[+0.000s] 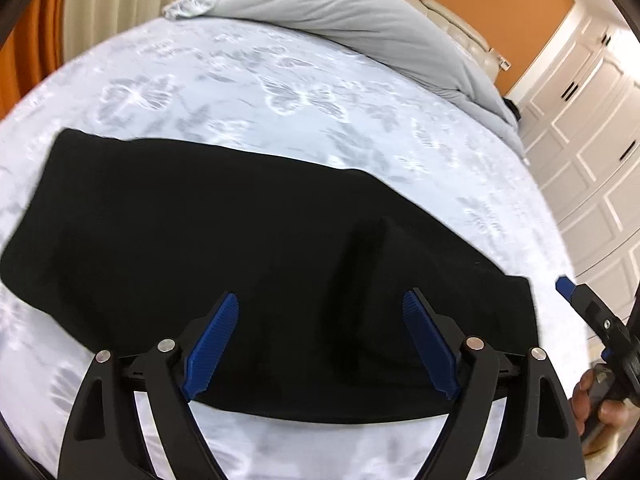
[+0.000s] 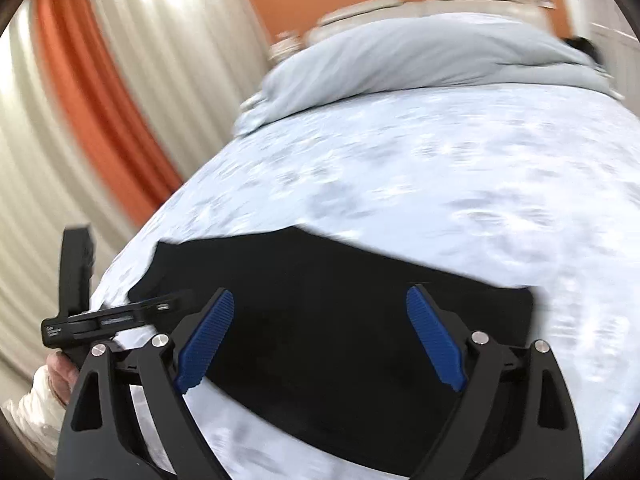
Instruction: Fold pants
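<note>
Left gripper (image 1: 320, 304), right gripper (image 2: 320, 300) spread wide above black pants (image 1: 200, 220).

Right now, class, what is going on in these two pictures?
A person holds a two-finger gripper in each hand over a bed where black pants lie flat in a compact, already folded-looking shape. The left gripper and the right gripper both hang open above the near edge of the pants, gripping nothing. A grey duvet is bunched at the head of the bed. The right wrist view is blurred, so that gripper seems to be moving.
</note>
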`<state>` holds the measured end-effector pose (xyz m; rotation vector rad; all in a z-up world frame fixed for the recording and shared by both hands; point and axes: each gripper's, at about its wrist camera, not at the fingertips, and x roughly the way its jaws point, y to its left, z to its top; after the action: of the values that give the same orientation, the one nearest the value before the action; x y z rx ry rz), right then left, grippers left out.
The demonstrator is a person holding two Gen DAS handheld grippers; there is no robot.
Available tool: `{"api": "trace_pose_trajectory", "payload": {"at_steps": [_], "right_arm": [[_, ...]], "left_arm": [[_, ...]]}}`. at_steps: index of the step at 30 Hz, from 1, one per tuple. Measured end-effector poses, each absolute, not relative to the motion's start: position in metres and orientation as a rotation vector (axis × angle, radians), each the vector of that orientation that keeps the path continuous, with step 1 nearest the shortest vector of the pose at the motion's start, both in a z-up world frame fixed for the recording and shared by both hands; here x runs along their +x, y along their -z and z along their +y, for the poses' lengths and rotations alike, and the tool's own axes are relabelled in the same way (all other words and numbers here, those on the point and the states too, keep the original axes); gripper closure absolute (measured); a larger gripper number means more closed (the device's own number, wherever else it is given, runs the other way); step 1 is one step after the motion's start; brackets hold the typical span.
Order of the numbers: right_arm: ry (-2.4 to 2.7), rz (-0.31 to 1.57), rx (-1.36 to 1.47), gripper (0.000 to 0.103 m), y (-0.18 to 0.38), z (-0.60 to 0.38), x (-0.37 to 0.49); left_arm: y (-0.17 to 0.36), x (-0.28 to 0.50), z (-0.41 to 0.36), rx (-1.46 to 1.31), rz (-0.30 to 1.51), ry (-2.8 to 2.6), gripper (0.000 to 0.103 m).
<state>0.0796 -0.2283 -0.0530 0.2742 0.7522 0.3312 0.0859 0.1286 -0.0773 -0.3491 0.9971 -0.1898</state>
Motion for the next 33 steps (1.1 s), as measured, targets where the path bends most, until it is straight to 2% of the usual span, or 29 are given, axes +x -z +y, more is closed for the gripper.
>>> {"api": "trace_pose_trajectory", "payload": {"at_steps": [6,7,8,10,12,13,14,15,16,17,20,22,23,26,27,28,30,33], "right_arm": [[-0.135,0.944,0.378,0.017,0.097,-0.303,0.077],[-0.135,0.973,0.388,0.020,0.106,-0.307,0.073],[-0.148,1.000,0.398,0.030,0.114,-0.308,0.072],[-0.200,1.063,0.423,0.035,0.134,-0.305,0.074],[-0.237,1.116,0.449,0.035,0.152,-0.299,0.073],[-0.253,1.122,0.465,0.041,0.158,-0.297,0.072],[-0.254,1.115,0.462,0.056,0.160,-0.294,0.072],[-0.270,1.095,0.449,0.068,0.155,-0.292,0.070],[-0.284,1.066,0.454,0.076,0.144,-0.292,0.067],[-0.298,1.004,0.434,0.078,0.125,-0.291,0.060],[-0.289,0.958,0.356,0.077,0.110,-0.293,0.055],[-0.229,1.101,0.371,0.076,0.149,-0.299,0.063],[-0.208,1.104,0.408,0.070,0.160,-0.303,0.063],[-0.198,1.084,0.430,0.067,0.150,-0.303,0.061],[-0.193,1.071,0.414,0.067,0.143,-0.301,0.059],[-0.189,1.066,0.407,0.067,0.140,-0.300,0.058],[-0.176,1.077,0.410,0.066,0.139,-0.301,0.058],[-0.146,1.098,0.449,0.061,0.143,-0.308,0.063]], "left_arm": [[0.110,0.100,0.094,-0.349,1.142,0.142,0.018],[0.117,0.101,0.090,-0.345,1.161,0.122,0.021],[0.121,0.101,0.084,-0.305,1.151,0.093,0.021],[0.120,0.099,0.069,-0.220,1.116,0.075,0.031],[0.121,0.099,0.063,-0.199,1.101,0.072,0.033],[0.122,0.099,0.063,-0.204,1.095,0.066,0.036],[0.121,0.098,0.062,-0.211,1.086,0.058,0.038],[0.119,0.098,0.062,-0.221,1.076,0.061,0.046],[0.115,0.097,0.062,-0.241,1.065,0.092,0.062],[0.113,0.097,0.061,-0.255,1.072,0.124,0.066],[0.116,0.096,0.055,-0.242,1.112,0.135,0.061],[0.124,0.097,0.050,-0.189,1.118,0.122,0.054],[0.124,0.096,0.048,-0.172,1.104,0.119,0.053],[0.112,0.092,0.045,-0.124,1.061,0.118,0.053],[0.107,0.091,0.050,-0.141,1.045,0.119,0.051],[0.101,0.089,0.058,-0.165,1.033,0.120,0.044],[0.091,0.092,0.083,-0.233,0.998,0.091,0.038],[0.086,0.100,0.131,-0.320,0.974,-0.021,0.035]]}}
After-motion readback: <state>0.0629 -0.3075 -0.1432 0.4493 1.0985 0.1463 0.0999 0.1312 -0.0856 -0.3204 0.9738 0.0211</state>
